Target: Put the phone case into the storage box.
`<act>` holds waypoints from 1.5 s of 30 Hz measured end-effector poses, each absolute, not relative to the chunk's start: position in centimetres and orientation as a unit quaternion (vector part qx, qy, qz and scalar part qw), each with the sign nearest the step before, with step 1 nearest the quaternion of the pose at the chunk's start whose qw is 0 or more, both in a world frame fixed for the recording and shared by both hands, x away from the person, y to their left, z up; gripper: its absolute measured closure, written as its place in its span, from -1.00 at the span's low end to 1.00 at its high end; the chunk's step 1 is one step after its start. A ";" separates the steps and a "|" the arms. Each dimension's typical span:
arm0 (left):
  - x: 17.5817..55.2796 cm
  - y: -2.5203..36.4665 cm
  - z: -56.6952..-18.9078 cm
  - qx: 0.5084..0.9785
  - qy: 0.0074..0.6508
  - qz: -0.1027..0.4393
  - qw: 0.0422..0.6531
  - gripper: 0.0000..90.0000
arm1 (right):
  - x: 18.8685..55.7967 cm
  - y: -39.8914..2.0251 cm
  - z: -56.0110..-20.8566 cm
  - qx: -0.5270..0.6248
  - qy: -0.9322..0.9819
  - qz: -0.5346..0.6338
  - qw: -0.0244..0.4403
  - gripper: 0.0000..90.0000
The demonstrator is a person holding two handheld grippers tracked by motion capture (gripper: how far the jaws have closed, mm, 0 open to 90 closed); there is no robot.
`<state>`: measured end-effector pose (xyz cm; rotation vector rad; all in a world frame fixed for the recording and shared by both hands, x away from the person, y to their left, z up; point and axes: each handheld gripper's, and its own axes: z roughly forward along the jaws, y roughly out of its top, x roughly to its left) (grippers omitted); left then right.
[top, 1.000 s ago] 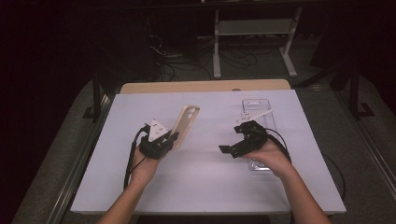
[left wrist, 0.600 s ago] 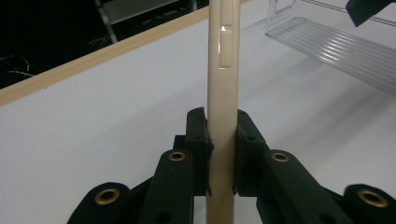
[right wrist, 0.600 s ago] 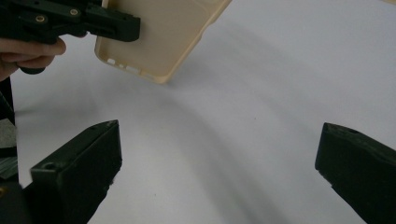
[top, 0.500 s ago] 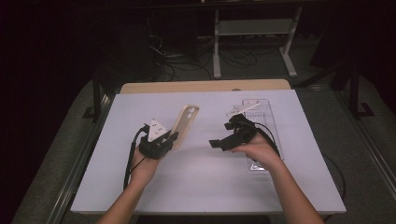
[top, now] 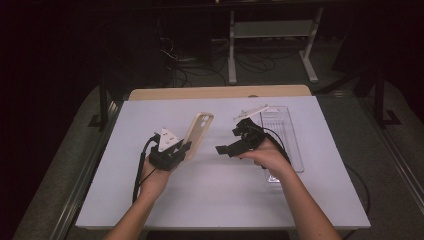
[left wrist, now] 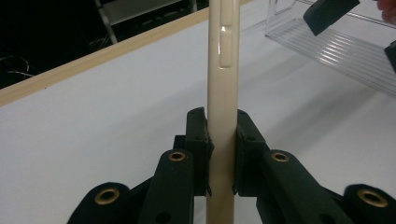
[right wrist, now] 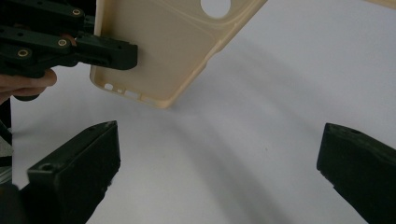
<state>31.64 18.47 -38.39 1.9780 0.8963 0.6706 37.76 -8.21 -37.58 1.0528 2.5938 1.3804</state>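
Table (top: pixel 215 200) white, room dark; left gripper (top: pixel 186 148) clamps phone case (top: pixel 198 135), right gripper (top: pixel 226 148) jaws agape

cream phone case (top: pixel 199 134), black claw (top: pixel 186 148) — white table (top: pixel 215 185)

White table (top: pixel 210 195) glows under overhead light, dark room behind; glare streaks the clear tray (left wrist: pixel 341 46); near black jaws blur softly.
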 end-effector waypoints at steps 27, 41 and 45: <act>31.3 18.4 -38.7 0.778 0.369 0.274 0.428 0.76 | 38.3 -7.1 -38.6 0.348 0.794 0.497 -0.028 -1.00; 31.1 17.8 -39.0 0.776 0.370 0.275 0.430 0.76 | 38.3 -7.0 -38.6 0.353 0.771 0.528 -0.046 -1.00; 31.0 17.6 -39.0 0.776 0.369 0.273 0.432 0.76 | 38.3 -7.0 -38.6 0.357 0.766 0.532 -0.051 -1.00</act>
